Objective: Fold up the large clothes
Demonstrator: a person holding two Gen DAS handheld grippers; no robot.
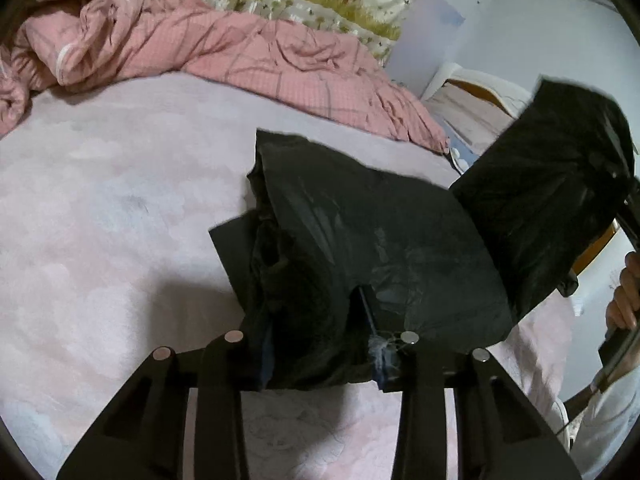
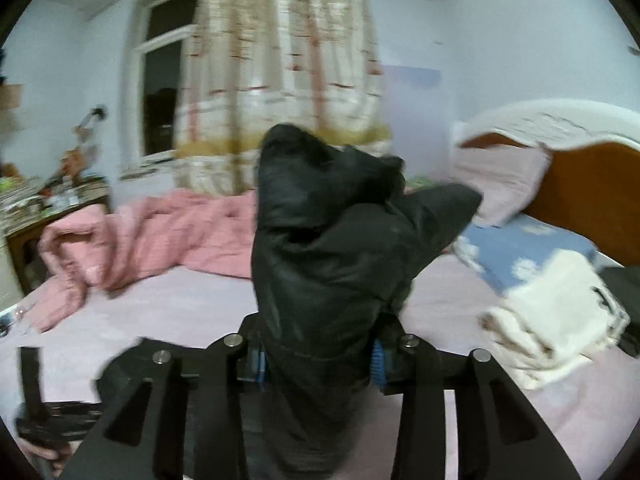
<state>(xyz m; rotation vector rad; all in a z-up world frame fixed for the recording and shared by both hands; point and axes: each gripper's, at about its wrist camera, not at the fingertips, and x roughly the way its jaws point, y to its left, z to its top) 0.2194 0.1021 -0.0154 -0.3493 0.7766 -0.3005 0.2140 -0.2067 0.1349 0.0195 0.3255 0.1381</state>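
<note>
A large black padded garment [image 1: 360, 240] lies partly on the pink bed sheet [image 1: 100, 220]. My left gripper [image 1: 322, 364] is shut on its near edge, low over the bed. The garment's right part [image 1: 548, 200] is lifted and swings up at the right, held by the other gripper. In the right wrist view my right gripper [image 2: 320, 360] is shut on a bunched fold of the black garment [image 2: 332, 260], which stands up between the fingers and hides the bed behind it. The view is motion-blurred.
A crumpled pink quilt [image 1: 224, 48] lies along the far side of the bed. A blue pillow [image 2: 528, 248], a white folded cloth [image 2: 560, 312] and a wooden headboard [image 2: 592, 200] are at the right. A curtain [image 2: 288, 72], a window and a cluttered desk [image 2: 44, 204] stand beyond.
</note>
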